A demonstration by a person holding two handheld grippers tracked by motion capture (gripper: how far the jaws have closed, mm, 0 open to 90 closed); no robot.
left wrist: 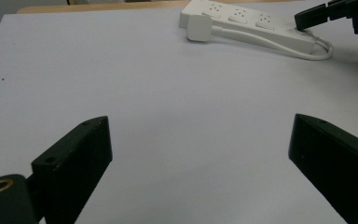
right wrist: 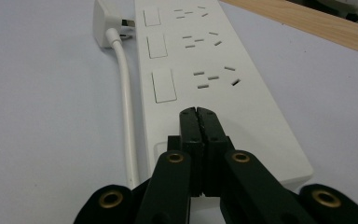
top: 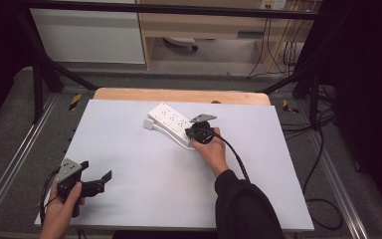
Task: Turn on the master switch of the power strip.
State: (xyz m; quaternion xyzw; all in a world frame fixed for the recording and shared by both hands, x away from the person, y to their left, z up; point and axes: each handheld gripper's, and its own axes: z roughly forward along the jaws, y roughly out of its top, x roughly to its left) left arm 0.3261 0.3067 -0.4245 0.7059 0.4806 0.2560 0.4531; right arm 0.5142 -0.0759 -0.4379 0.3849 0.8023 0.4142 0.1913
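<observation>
At my far left, near the front corner of the pale grey table sheet (top: 129, 149), I hold my left gripper (top: 97, 183), a matte black tool topped by one grey three-cornered plate; its two blocky jaws stand spread wide with nothing but bare sheet between them, as the left gripper view shows. The sheet is smooth, flat and rectangular, and one strip of light wood (top: 179, 94) runs along its far edge. Moving right, toward the far middle of the sheet, lies the one white power strip (top: 171, 121), a long, glossy plastic bar set at a slant. In the right gripper view I count three rectangular switches (right wrist: 162, 85) in a row along it, each beside its own cluster of narrow slots, so three sockets. One round white cord (right wrist: 127, 107) runs along the strip's side to one chunky white plug (right wrist: 103, 18) lying just beside the strip's far end. Rightmost is my right gripper (top: 195, 132), also black with brass-ringed holes at its joints; its two jaws are pressed flat together, pinching nothing, their joined tips poised over the strip's near end, just short of the nearest switch.
</observation>
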